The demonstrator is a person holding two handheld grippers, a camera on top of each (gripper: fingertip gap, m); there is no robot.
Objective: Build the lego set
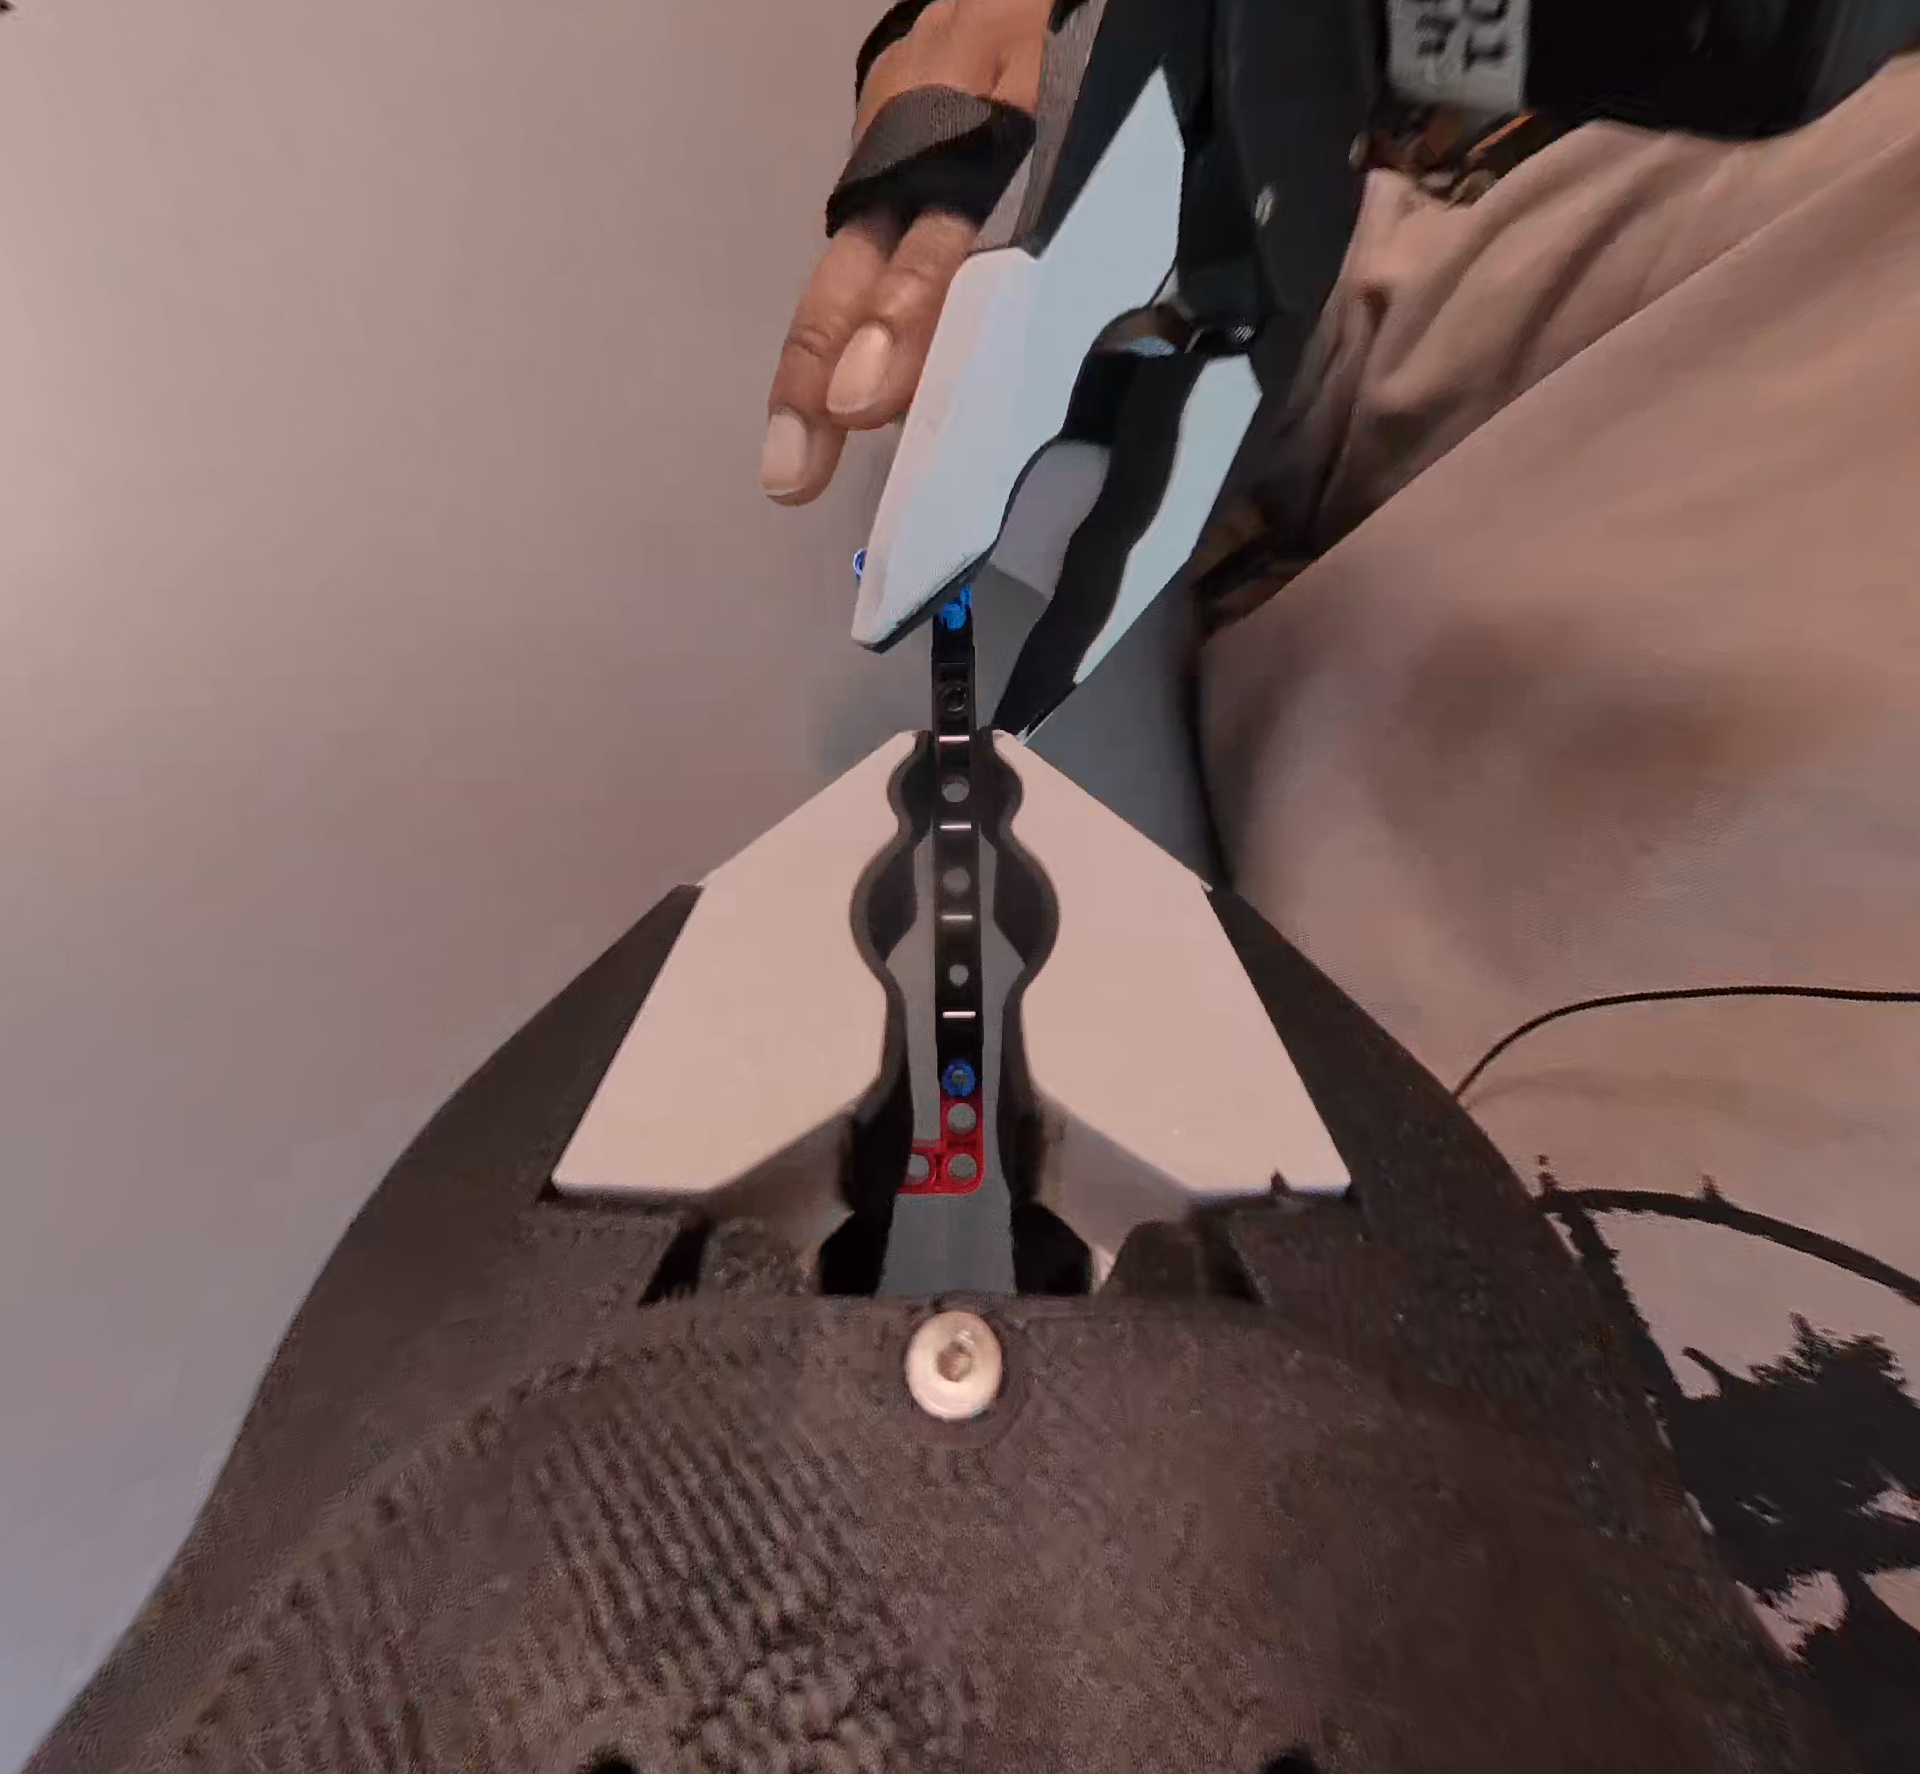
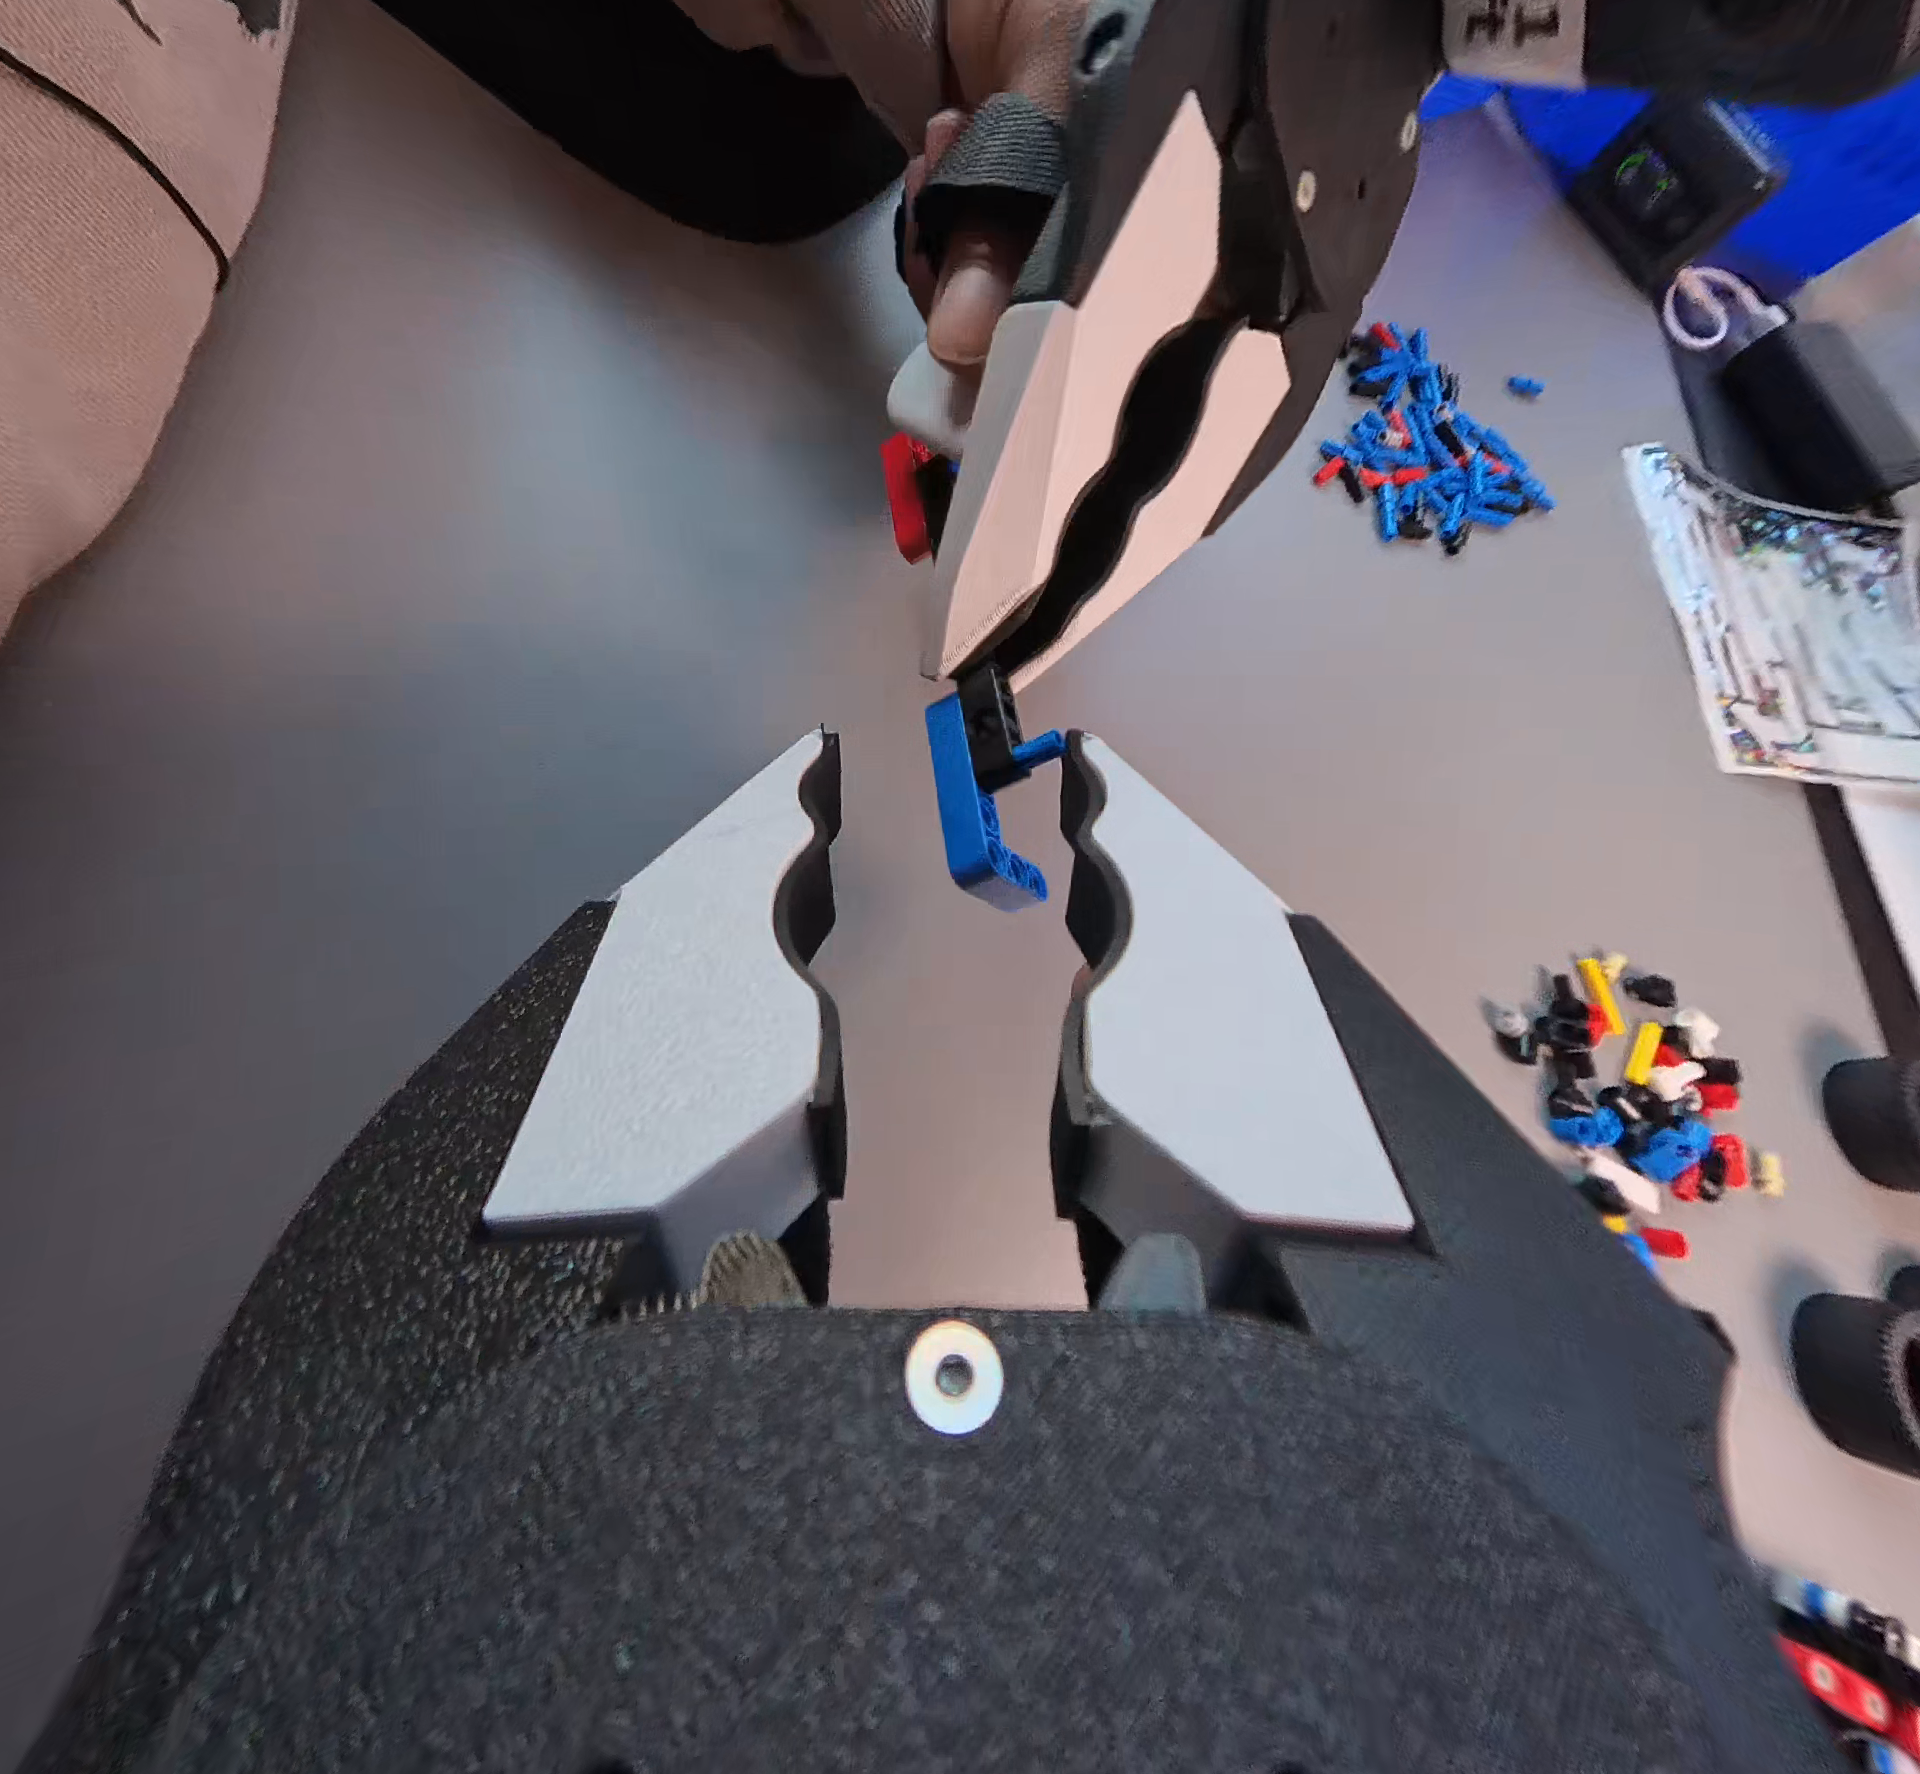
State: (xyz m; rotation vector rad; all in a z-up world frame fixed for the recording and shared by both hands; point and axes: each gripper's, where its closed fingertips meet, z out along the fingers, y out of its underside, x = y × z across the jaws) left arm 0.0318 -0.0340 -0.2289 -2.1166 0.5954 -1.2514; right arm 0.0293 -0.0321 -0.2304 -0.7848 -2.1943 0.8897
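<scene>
left gripper point(image 1: 954, 737): clamped on the black Technic beam point(image 1: 956, 877), held above the grey table point(image 2: 436, 498) | right gripper point(image 2: 951, 737): jaws spread wide, empty, flanking the blue L-shaped beam point(image 2: 971, 815); blue pin point(image 2: 1039, 745) touching one fingertip | risk: closing off-centre could twist the beam loose; pin may pop out

**Grey table, parts strewn at the right**

The grey table point(image 2: 416, 581) carries a heap of blue pins point(image 2: 1434, 446) far right, a printed booklet point(image 2: 1787, 623) beside it, mixed coloured pieces point(image 2: 1631, 1090) nearer, and a red piece point(image 2: 904, 498) mid-table.
</scene>
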